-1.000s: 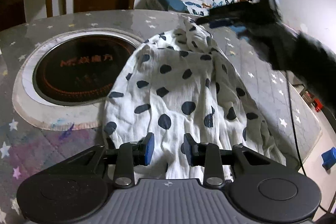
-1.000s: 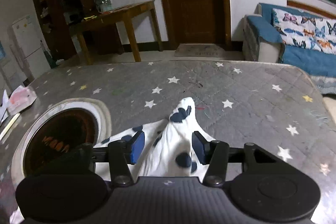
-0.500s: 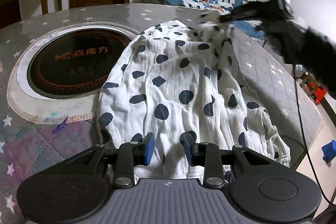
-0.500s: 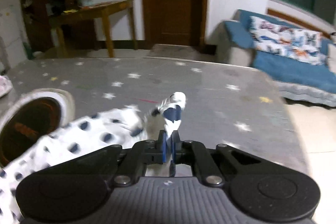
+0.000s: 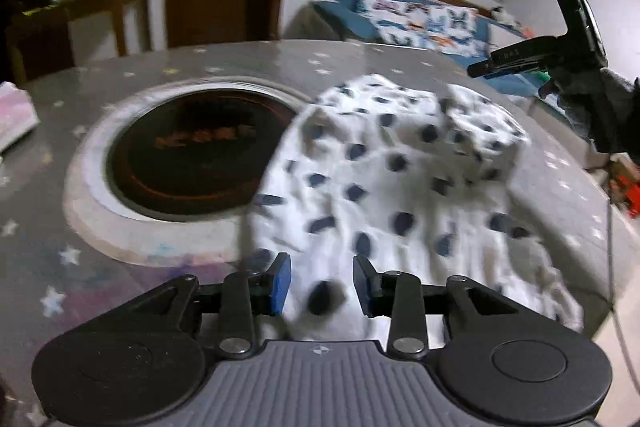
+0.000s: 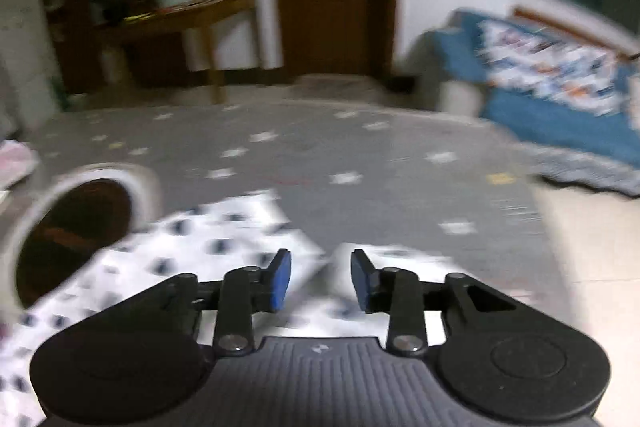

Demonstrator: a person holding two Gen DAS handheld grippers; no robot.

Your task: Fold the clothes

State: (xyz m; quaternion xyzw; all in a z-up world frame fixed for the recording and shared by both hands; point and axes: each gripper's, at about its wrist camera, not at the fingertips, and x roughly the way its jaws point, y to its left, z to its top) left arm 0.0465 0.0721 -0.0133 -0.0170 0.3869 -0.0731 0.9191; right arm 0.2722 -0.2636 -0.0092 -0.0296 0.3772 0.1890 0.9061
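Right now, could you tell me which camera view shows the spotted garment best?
The left wrist view: the spotted garment fills its middle, most of it visible, rumpled on the table. The right wrist view shows only a blurred part of it low on the left.

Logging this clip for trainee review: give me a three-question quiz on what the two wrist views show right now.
1. True or false: the right gripper is clamped on the polka-dot garment.
2. What lies left of the garment in the left wrist view? A) the round dark inset B) a basket
3. What pattern covers the grey table cover?

Key: 1. False; its jaws are opening, cloth below them, pads apart. 2. A. 3. Small stars.
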